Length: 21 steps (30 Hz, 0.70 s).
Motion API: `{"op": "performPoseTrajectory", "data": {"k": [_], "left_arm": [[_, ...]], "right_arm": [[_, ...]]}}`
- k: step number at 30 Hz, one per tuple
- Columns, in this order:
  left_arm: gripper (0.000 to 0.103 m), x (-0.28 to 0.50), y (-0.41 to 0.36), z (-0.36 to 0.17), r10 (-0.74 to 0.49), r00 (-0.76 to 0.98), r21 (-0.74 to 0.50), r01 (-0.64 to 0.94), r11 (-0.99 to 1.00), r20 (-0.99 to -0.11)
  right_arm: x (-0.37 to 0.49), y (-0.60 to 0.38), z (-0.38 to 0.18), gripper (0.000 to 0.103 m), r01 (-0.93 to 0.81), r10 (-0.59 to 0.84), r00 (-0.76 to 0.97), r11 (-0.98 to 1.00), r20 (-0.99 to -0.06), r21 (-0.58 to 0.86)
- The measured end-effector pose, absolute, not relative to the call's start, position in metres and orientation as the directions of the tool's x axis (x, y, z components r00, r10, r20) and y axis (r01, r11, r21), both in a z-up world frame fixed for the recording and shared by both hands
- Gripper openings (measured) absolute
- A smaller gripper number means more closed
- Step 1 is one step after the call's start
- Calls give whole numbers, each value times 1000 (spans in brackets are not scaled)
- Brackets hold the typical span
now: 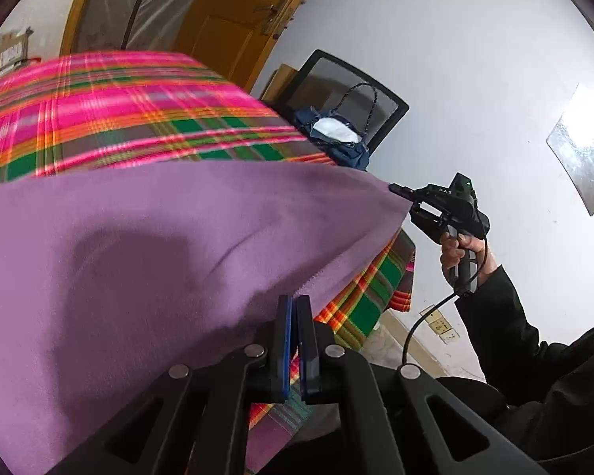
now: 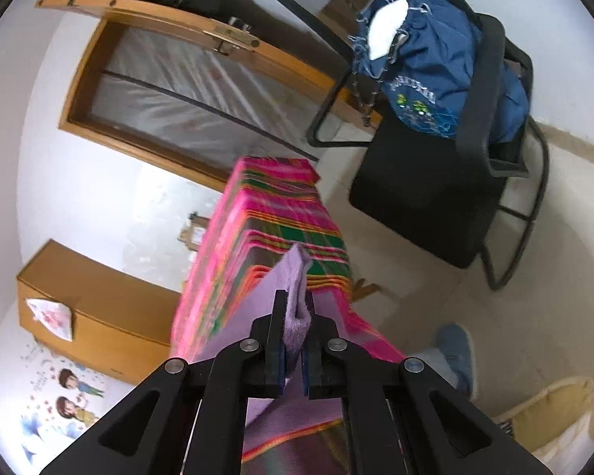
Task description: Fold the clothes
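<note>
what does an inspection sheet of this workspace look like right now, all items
surface: table under a plaid cover, partly bare.
job's things: purple cloth stretched over the table, held at two corners.
clutter: nothing seen on the table.
grippers: left gripper shut on the cloth's edge; right gripper shut on a bunched corner; a hand holds the right one.
cables: black cable hangs from the right gripper's handle.
surroundings: black chair with a blue bag, wooden door, wooden cabinet, white wall, a blue shoe on the floor.
</note>
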<state>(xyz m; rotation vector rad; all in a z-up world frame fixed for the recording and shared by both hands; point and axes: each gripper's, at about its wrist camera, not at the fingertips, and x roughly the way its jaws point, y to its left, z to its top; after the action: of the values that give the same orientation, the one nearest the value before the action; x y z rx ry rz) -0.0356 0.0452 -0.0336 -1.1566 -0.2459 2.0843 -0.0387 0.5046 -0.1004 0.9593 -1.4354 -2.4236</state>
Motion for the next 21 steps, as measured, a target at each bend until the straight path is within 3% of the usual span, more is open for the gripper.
{"op": "performPoseTrajectory", "data": {"k": [9,10,12,13,18,21], "left_arm": [[3,-35,47,-42,695,-287,-518,-496,-697,-659],[3,-33,46,-39,695,-292,-515,-500,-696,-657],[4,-29,43,-32,705,-306,-514,-512,-688,-640],[4,-26,40,-27,712,-314,-515,-519,-683,-628],[4,-21,35,-7,736,-361,-511,-545,-665,-573],[4,-29,40,-22,705,-349,-499,-519,-694,-618]], "right_arm": [[-41,512,-148,14,-338,-421,-706,-506,-569,794],[-39,515,-147,16,-360,-393,-709,-512,-586,780],[-28,526,-140,34,-396,-320,-733,-516,-600,759],[-21,533,-136,35,-412,-284,-746,-515,-602,752],[-14,512,-91,35,-243,-290,-812,-623,-507,744],[-25,465,-69,35,-90,-360,-799,-720,-482,688]]}}
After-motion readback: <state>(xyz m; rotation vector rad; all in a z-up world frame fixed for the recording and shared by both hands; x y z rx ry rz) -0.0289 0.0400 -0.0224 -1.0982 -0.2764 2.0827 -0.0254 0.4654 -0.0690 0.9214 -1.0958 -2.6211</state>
